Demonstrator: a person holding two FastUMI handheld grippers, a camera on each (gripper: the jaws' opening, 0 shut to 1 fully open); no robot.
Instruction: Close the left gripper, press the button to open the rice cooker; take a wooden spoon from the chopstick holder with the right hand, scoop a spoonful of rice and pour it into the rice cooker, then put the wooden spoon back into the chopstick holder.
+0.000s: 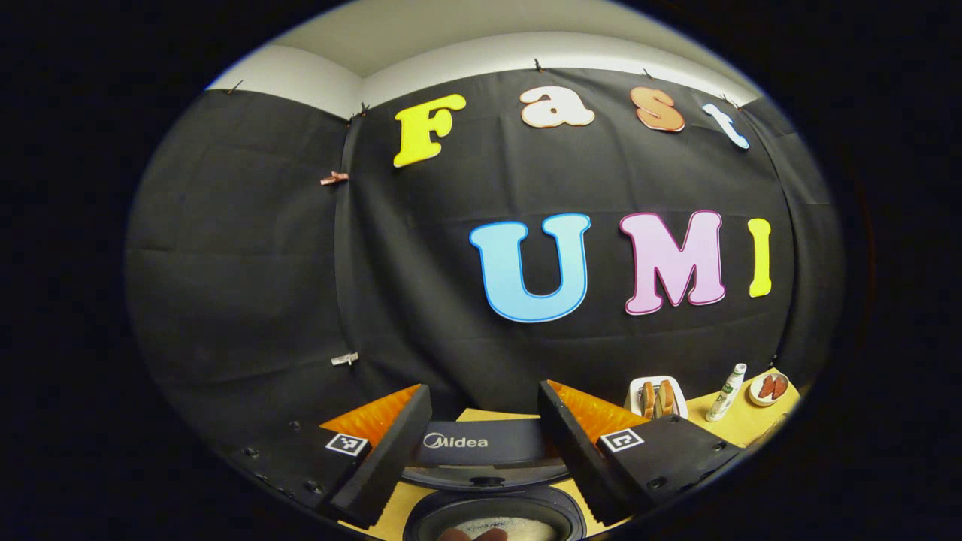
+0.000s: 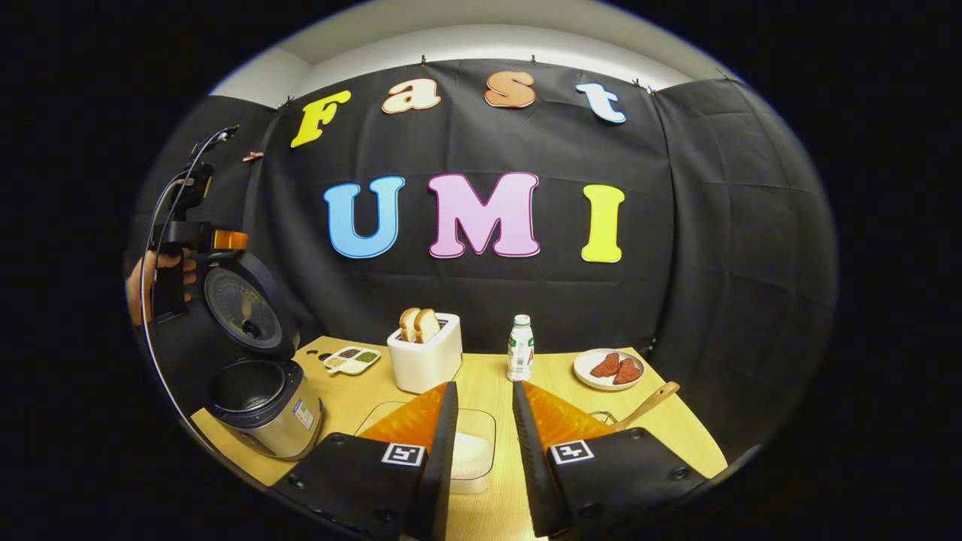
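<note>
Rice cooker (image 2: pixel 263 406) stands open at lower left of the right gripper view. Right tool (image 2: pixel 481 451) spread — wooden spoon (image 2: pixel 648 406) lies lower right on the desk (image 2: pixel 676 428). Left tool (image 1: pixel 481 451) spread.

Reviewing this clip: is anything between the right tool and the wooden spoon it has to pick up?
Nothing visible. The wooden spoon juts up just beyond the open right tool, to its right; the rice container lies lower, between the fingers.

Silver-bodied rice cooker (image 2: pixel 267 406) with dark lid, white toaster (image 2: pixel 425 362), pale wooden table (image 2: pixel 676 432), possibly reddish meat (image 2: pixel 615 367)
</note>
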